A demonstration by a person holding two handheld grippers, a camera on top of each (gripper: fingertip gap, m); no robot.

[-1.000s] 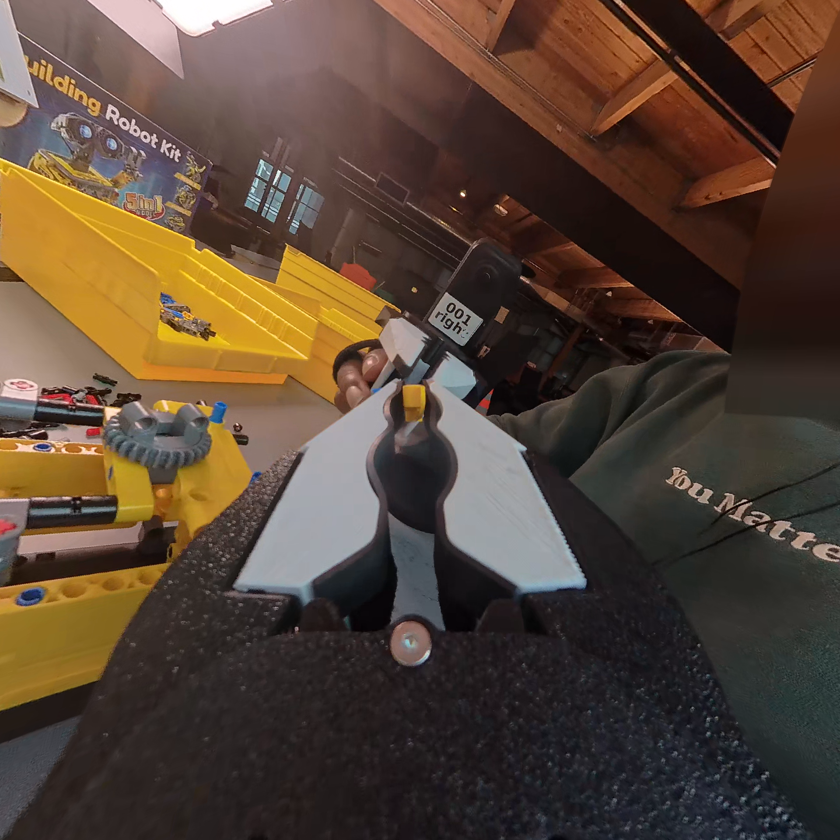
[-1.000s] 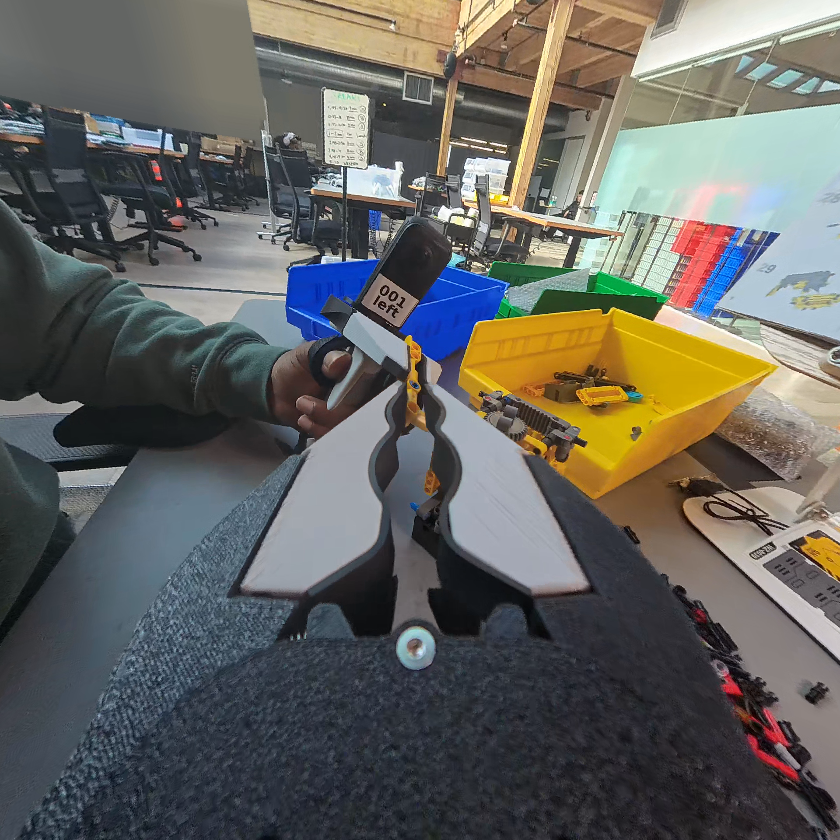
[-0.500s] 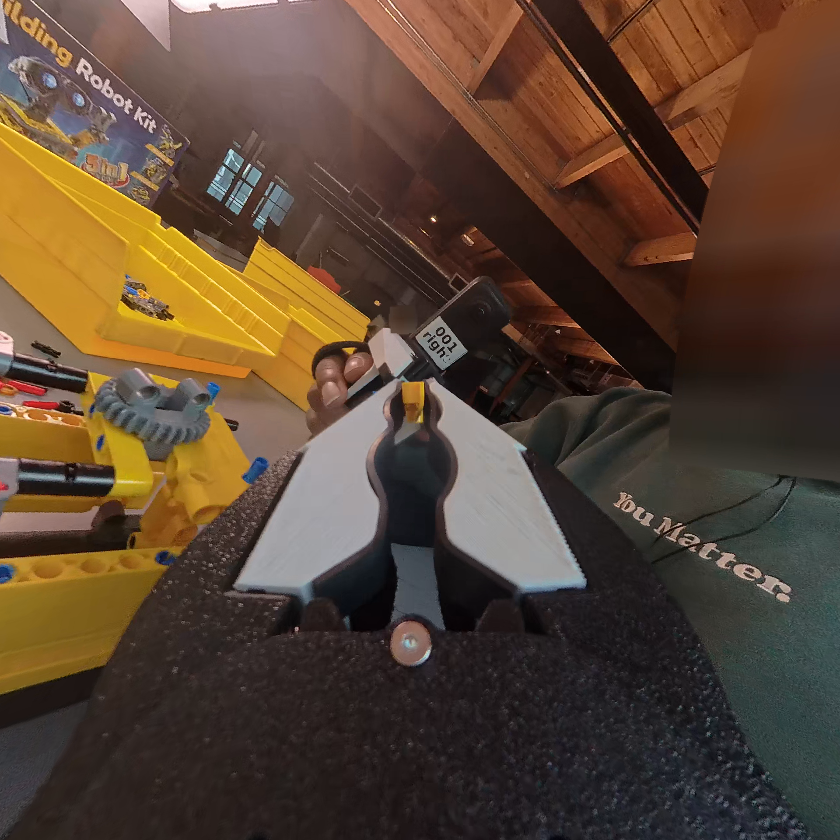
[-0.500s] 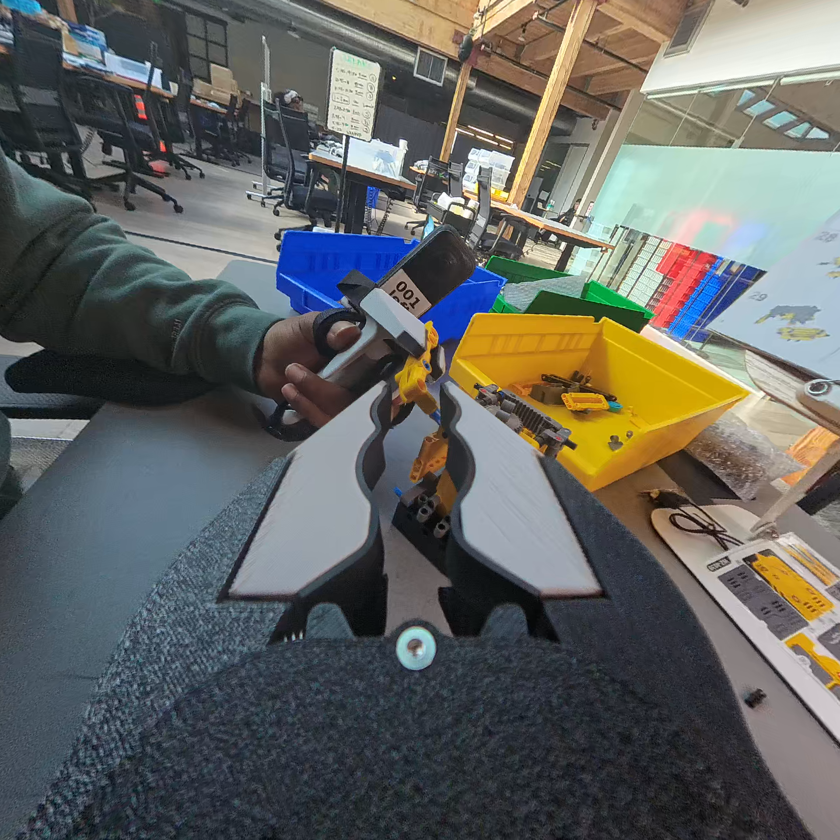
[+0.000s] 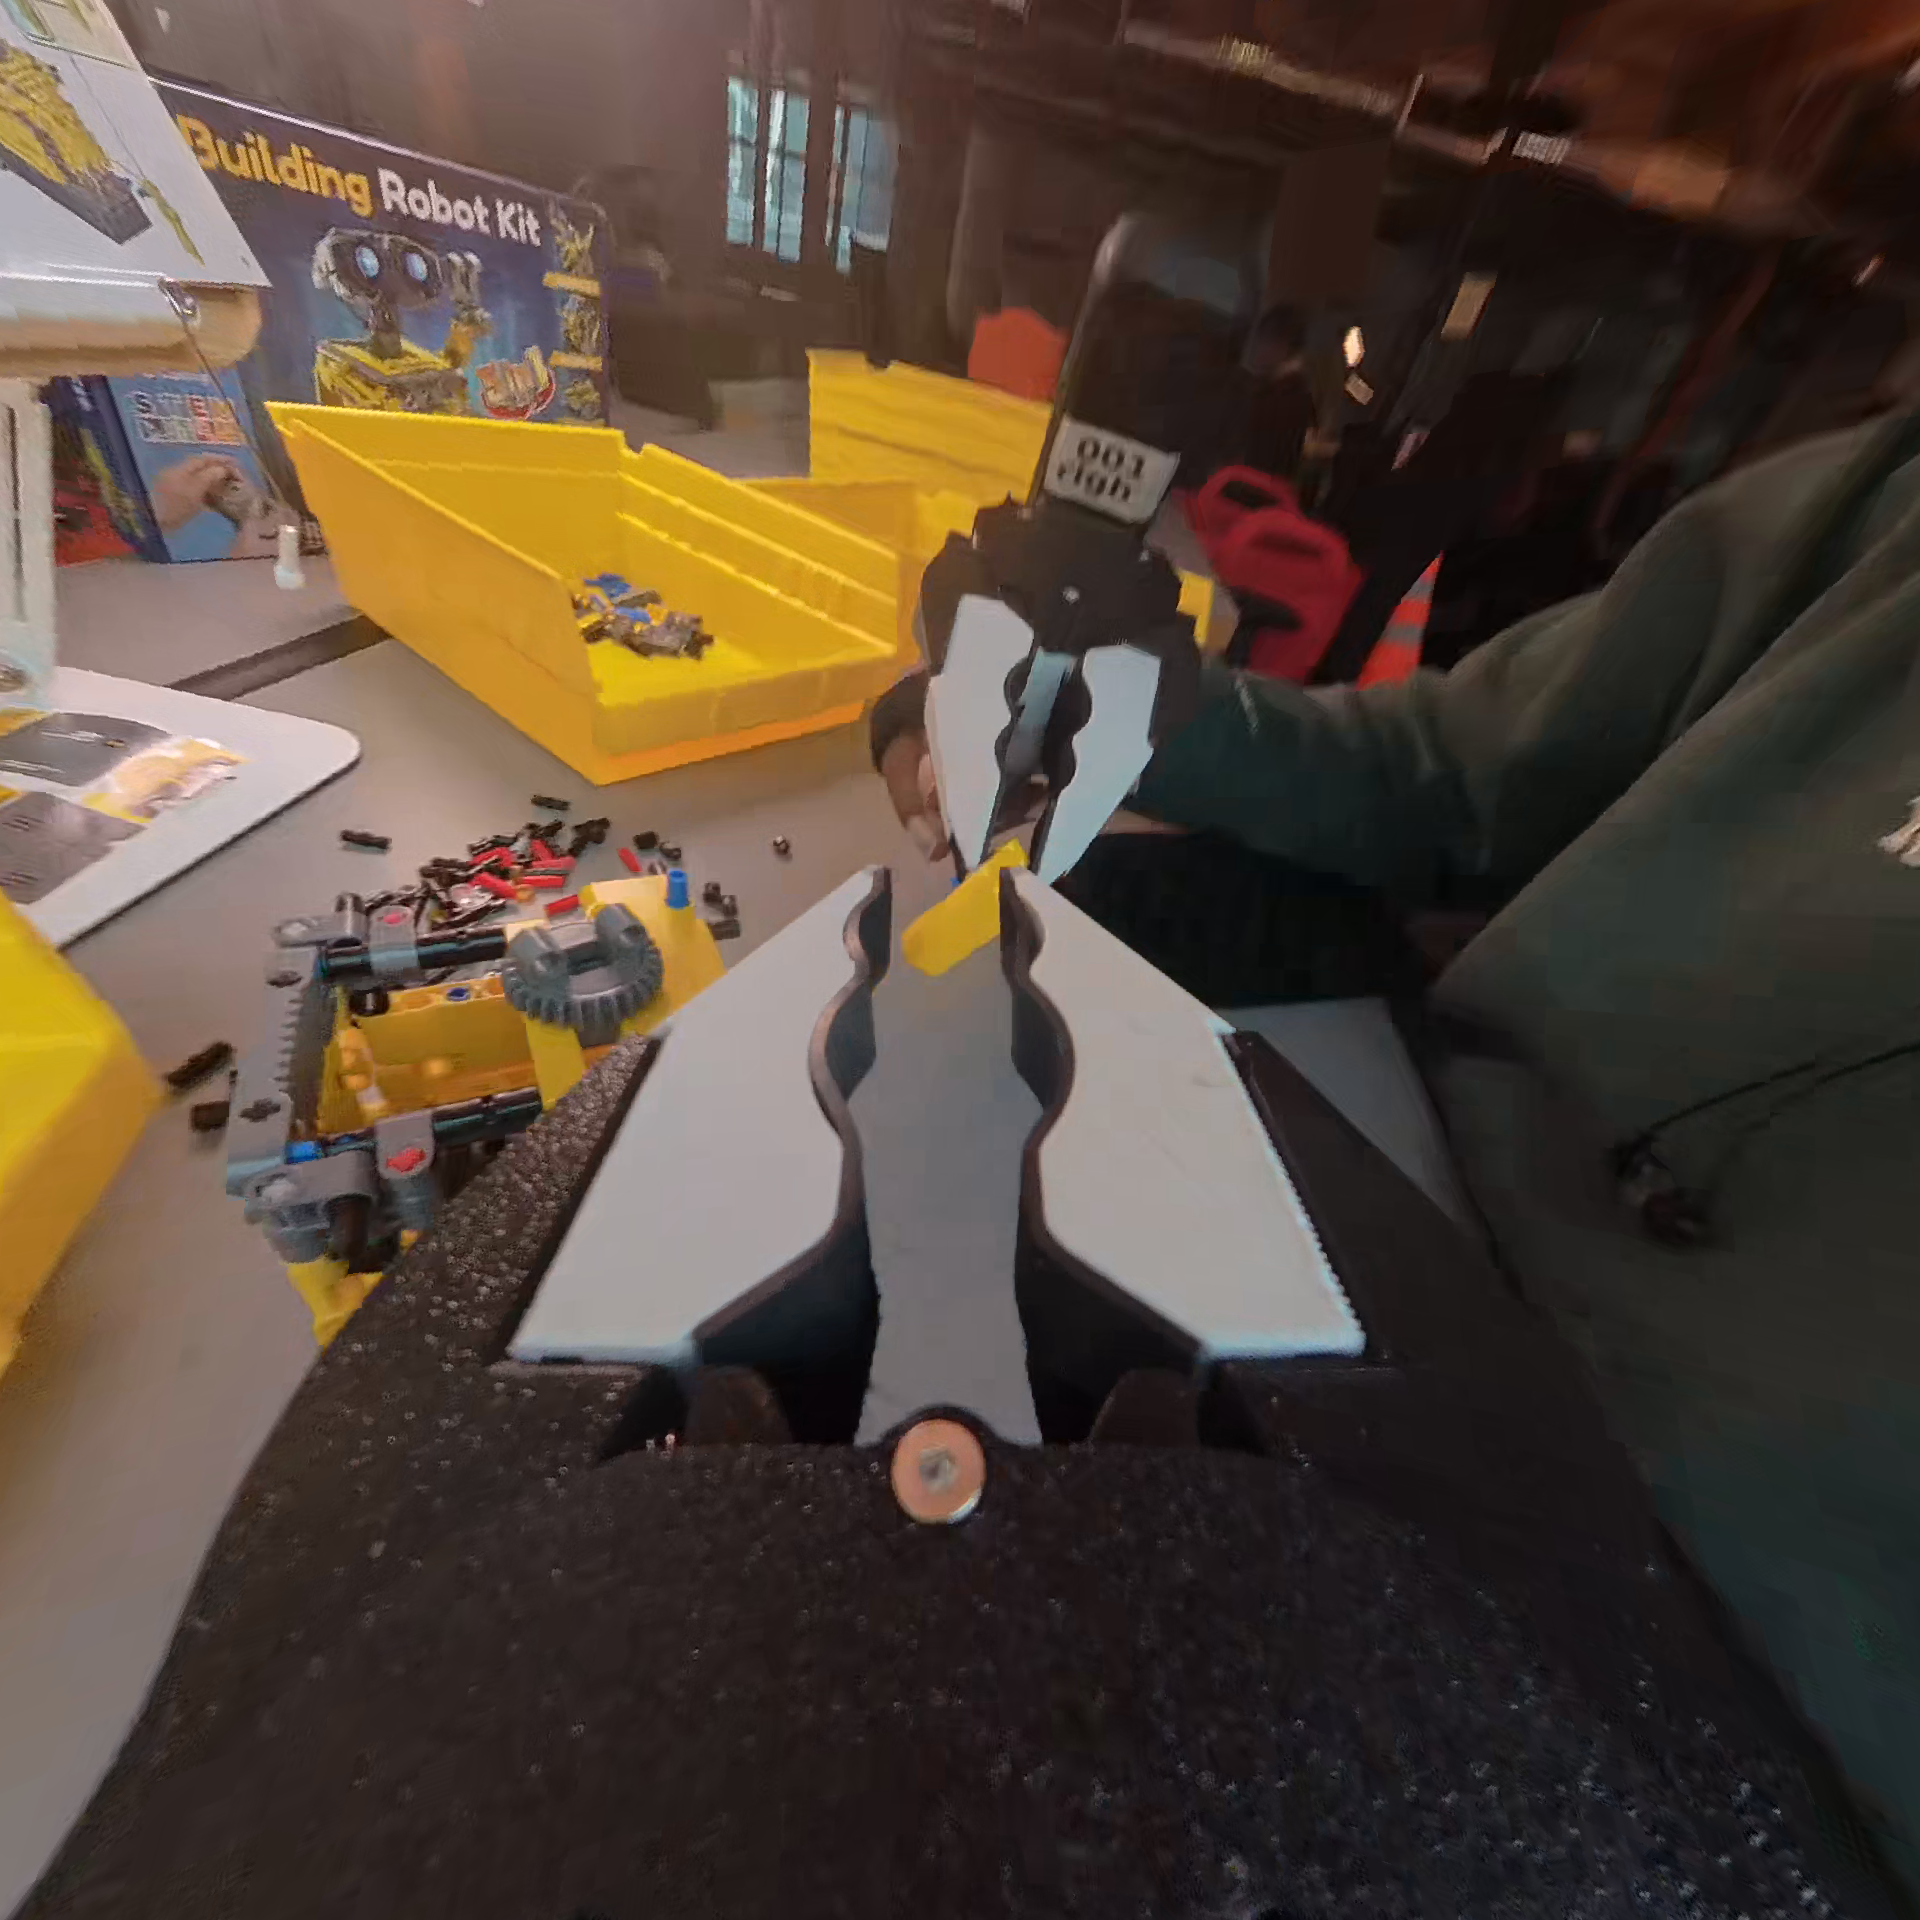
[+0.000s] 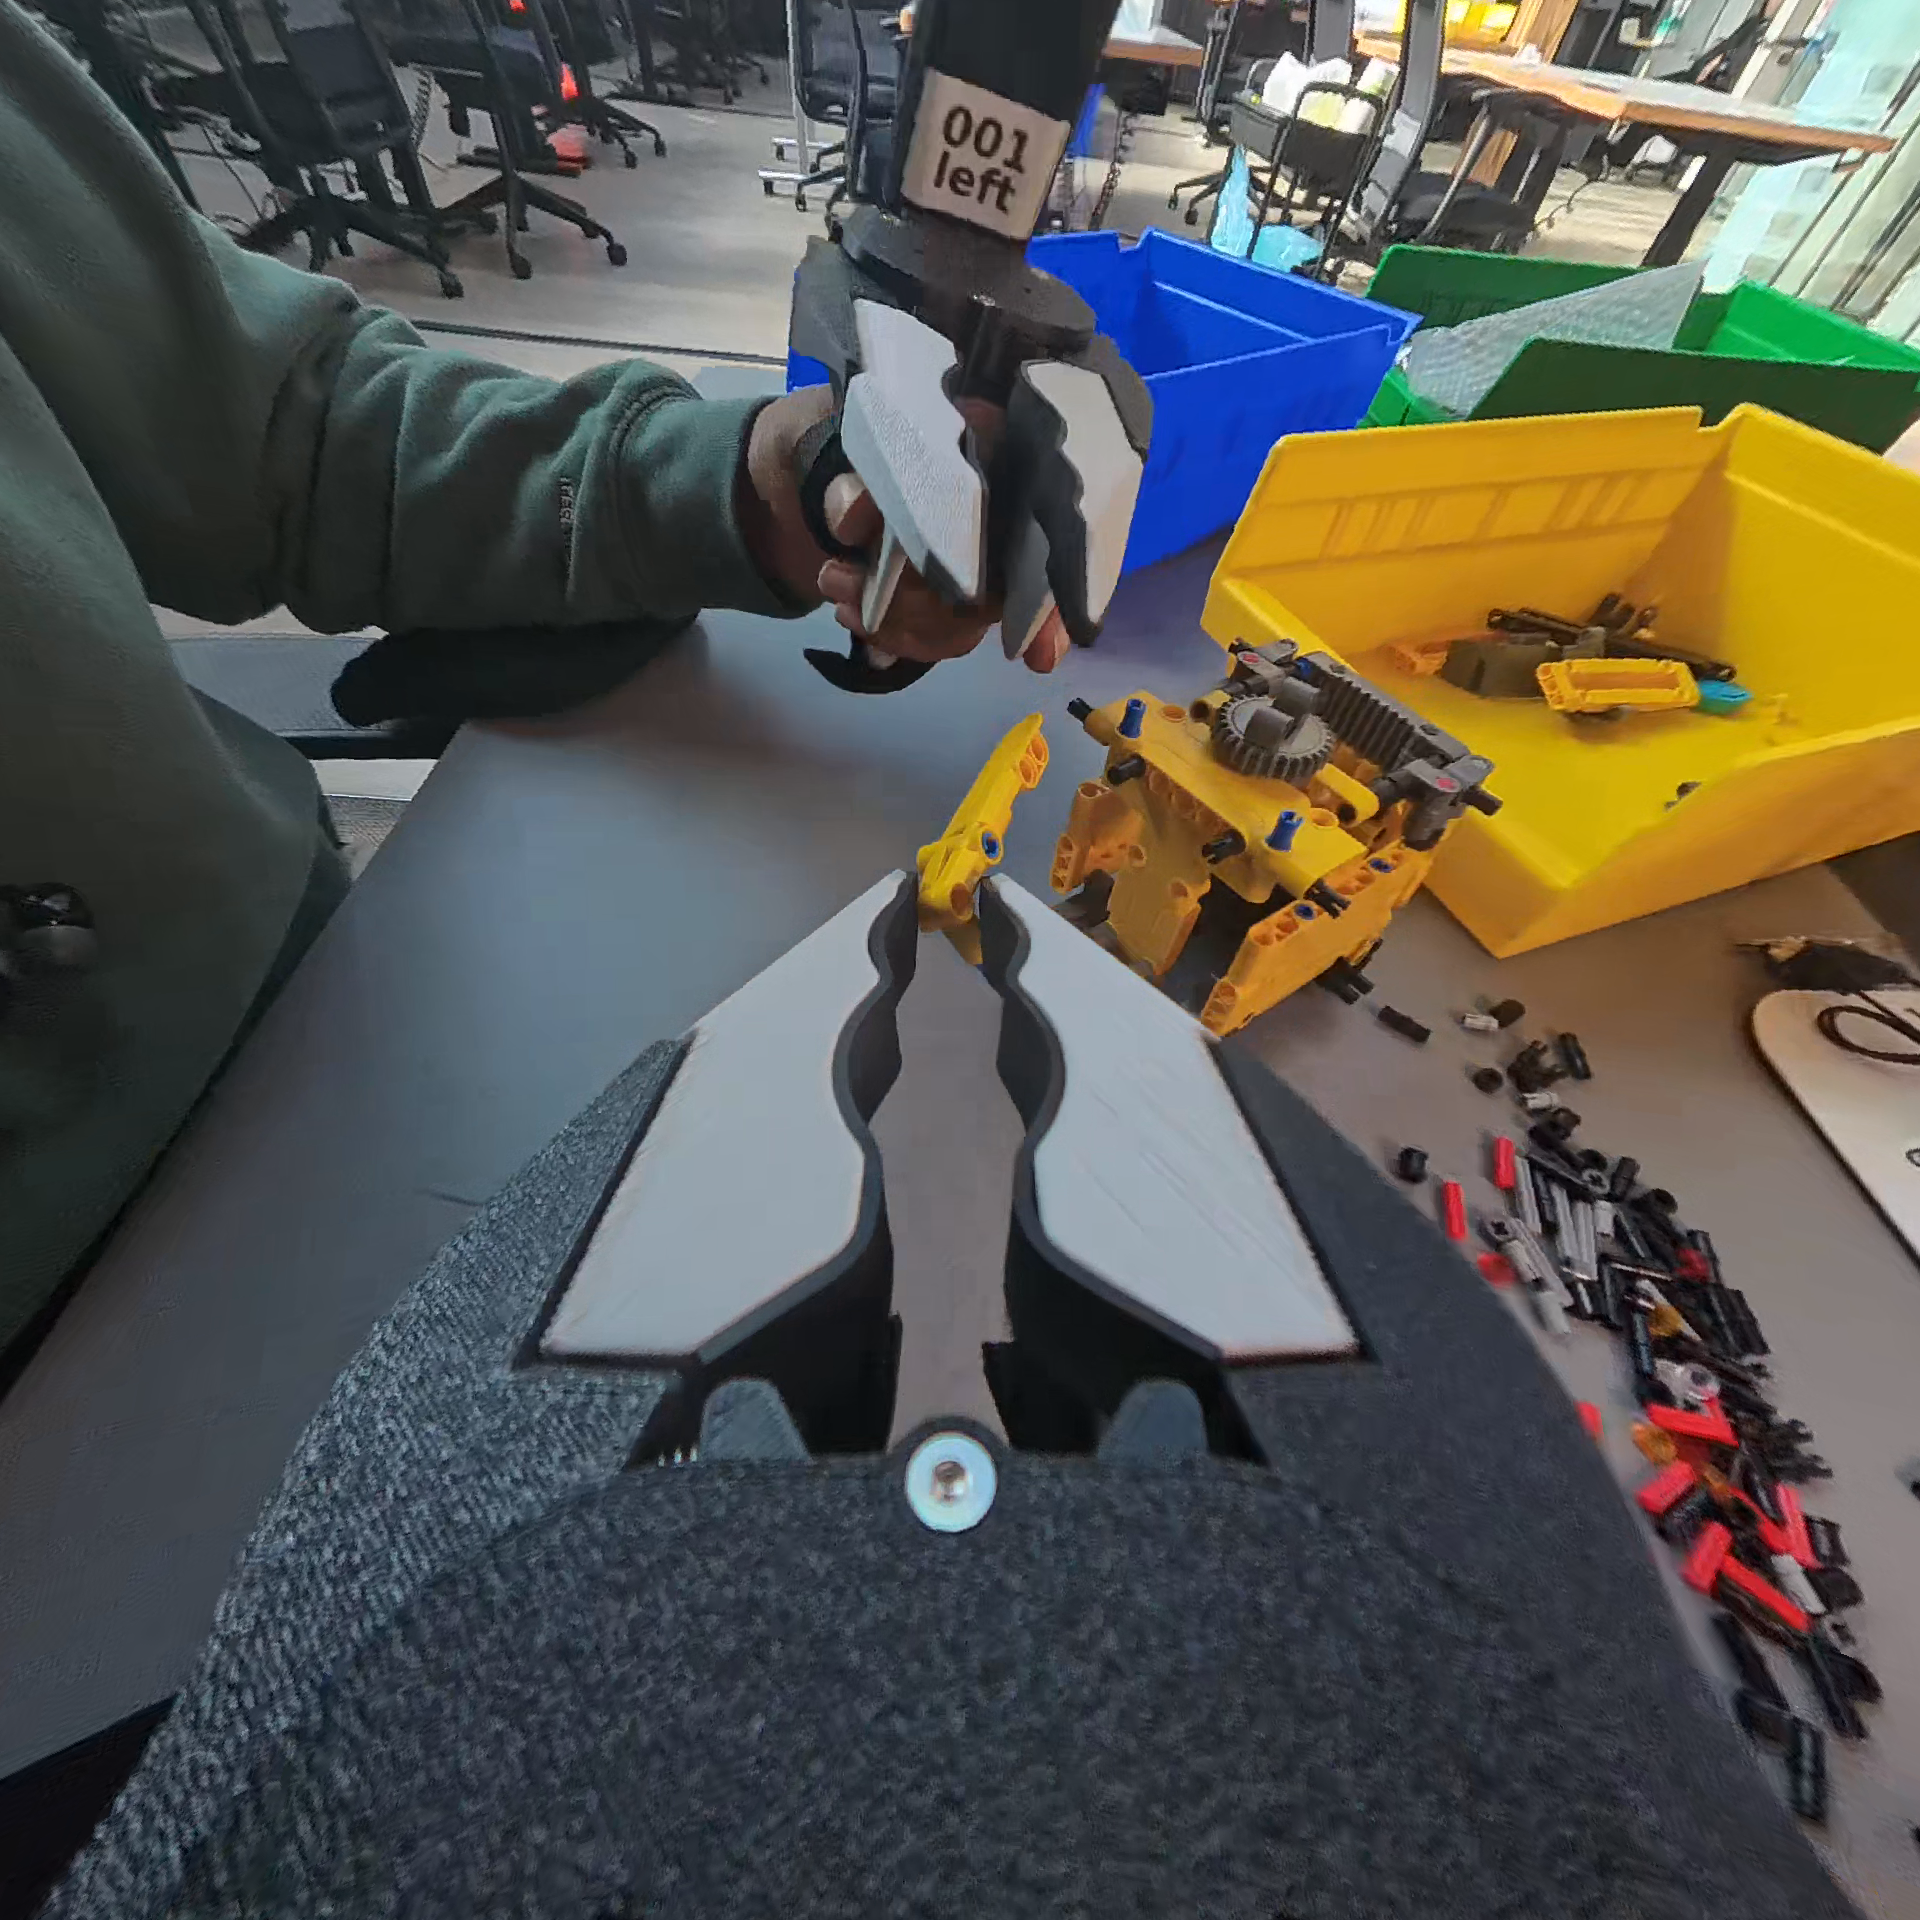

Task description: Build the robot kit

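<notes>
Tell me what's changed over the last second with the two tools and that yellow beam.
The left tool opened, let go of the yellow beam and drew back from it. The right tool stays shut on the beam's near end. The yellow model and loose pins sit on the table as before.

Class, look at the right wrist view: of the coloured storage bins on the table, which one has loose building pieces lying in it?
The yellow bin, beside the half-built yellow model. Dark and yellow pieces lie on its floor; the blue bin and green bin behind it show none.
</notes>
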